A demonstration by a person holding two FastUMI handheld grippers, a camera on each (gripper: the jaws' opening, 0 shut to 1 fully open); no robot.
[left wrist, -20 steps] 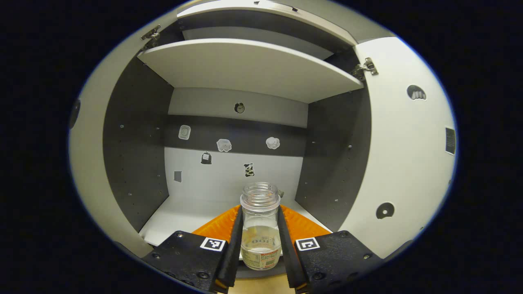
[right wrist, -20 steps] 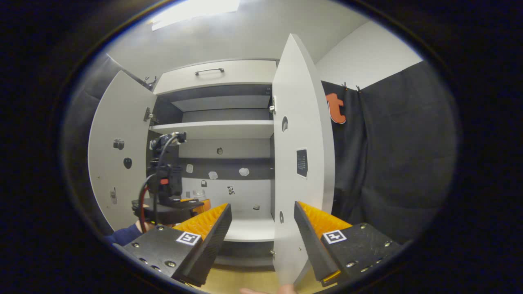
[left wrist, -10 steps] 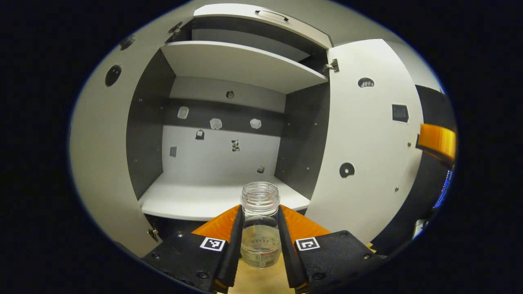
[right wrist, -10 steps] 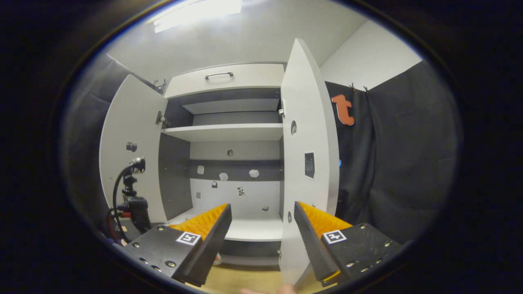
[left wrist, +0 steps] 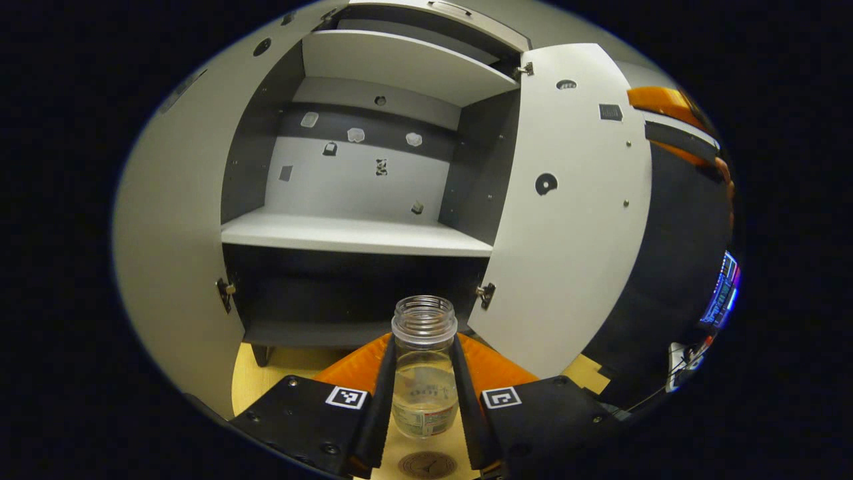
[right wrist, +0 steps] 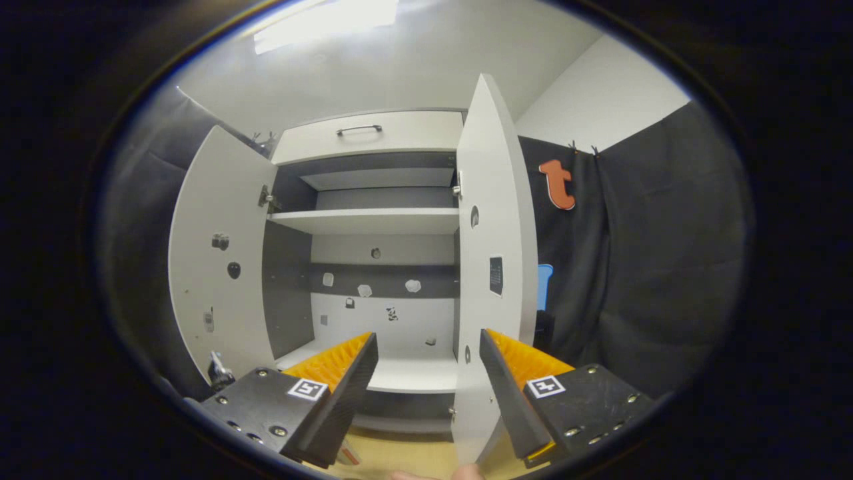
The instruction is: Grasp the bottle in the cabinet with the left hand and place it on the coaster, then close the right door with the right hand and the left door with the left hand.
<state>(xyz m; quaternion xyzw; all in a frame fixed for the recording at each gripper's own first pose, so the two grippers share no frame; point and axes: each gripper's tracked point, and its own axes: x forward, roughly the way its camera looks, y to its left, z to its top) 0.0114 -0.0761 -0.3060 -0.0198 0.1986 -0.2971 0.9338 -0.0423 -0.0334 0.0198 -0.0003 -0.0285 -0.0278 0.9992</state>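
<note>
Showing one bottle, one coaster, two open doors.

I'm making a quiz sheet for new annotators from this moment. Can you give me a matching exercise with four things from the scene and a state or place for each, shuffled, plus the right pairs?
Things:
1. bottle
2. coaster
3. right claw
4. right door

States or places:
A. swung open on its hinges
B. open, holding nothing
C. on the wooden table, just below the bottle
D. uncapped, clamped between the left claw's fingers

Pairs: 1-D, 2-C, 3-B, 4-A
</note>
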